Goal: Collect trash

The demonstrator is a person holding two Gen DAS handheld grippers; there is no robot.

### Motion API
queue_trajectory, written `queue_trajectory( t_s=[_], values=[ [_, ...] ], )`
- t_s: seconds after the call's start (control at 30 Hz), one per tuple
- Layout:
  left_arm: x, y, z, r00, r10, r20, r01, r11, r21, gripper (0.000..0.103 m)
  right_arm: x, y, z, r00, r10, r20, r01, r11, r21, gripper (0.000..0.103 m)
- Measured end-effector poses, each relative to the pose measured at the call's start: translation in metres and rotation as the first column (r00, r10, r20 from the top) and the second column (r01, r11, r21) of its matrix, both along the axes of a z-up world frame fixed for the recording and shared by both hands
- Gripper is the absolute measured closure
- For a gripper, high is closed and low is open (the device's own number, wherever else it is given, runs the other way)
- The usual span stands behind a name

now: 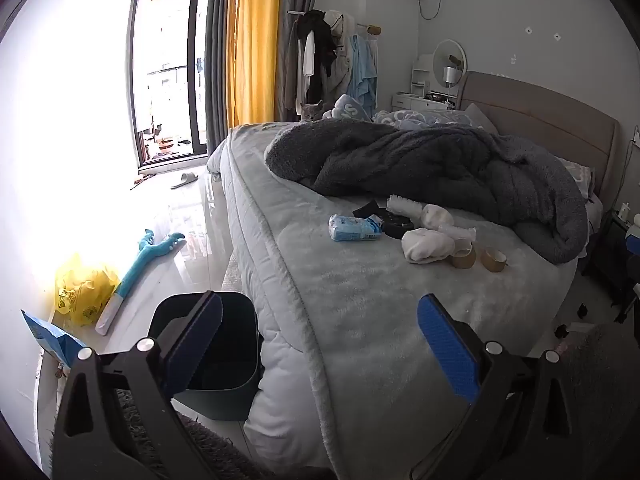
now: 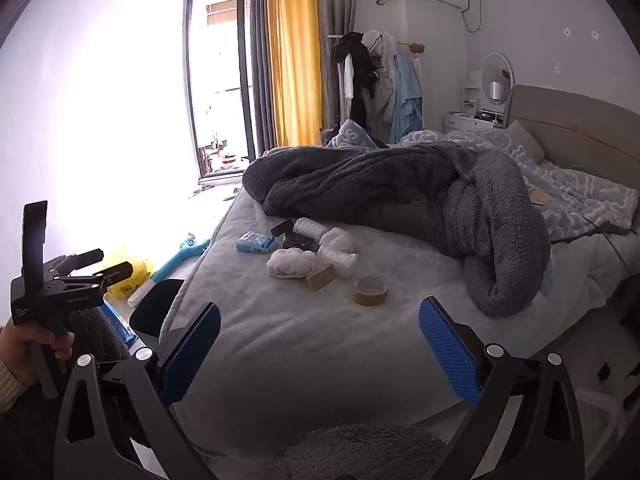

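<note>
Trash lies in a cluster on the grey bed [image 1: 360, 312]: a blue tissue pack [image 1: 354, 229], crumpled white tissues [image 1: 426, 245], a black wrapper [image 1: 394, 222] and two brown tape cores [image 1: 494, 259]. The same cluster shows in the right wrist view: tissue pack [image 2: 254, 242], tissues [image 2: 292, 263], tape core [image 2: 370, 291]. A dark bin [image 1: 212, 356] stands on the floor by the bed's corner; its rim shows in the right wrist view [image 2: 156, 308]. My left gripper [image 1: 320, 344] is open and empty above the bed corner and bin. My right gripper [image 2: 320, 350] is open and empty over the bed's near edge.
A dark fleece blanket [image 1: 440, 168] is heaped behind the trash. A yellow bag [image 1: 84, 292], a blue toy [image 1: 148, 260] and a blue packet [image 1: 52, 336] lie on the floor left of the bin. A cat [image 1: 312, 110] sits behind the bed. The left gripper's body [image 2: 60, 284] shows at left.
</note>
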State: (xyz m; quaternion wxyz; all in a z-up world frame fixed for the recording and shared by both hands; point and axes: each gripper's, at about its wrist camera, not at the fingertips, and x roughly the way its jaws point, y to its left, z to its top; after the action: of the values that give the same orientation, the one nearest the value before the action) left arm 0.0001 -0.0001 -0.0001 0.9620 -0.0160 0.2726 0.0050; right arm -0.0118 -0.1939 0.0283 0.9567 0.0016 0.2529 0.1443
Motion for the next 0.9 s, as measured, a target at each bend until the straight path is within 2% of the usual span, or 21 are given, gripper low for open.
queue_trajectory(
  t_s=[0.9],
  values=[
    [0.0002,0.0000,0.0001,1.000,-0.001,-0.007,0.001,1.000,0.002,0.003,0.0007,-0.0022,-0.0019,1.000,0.000,-0.005,0.000,1.000,0.012,0.003]
  ],
)
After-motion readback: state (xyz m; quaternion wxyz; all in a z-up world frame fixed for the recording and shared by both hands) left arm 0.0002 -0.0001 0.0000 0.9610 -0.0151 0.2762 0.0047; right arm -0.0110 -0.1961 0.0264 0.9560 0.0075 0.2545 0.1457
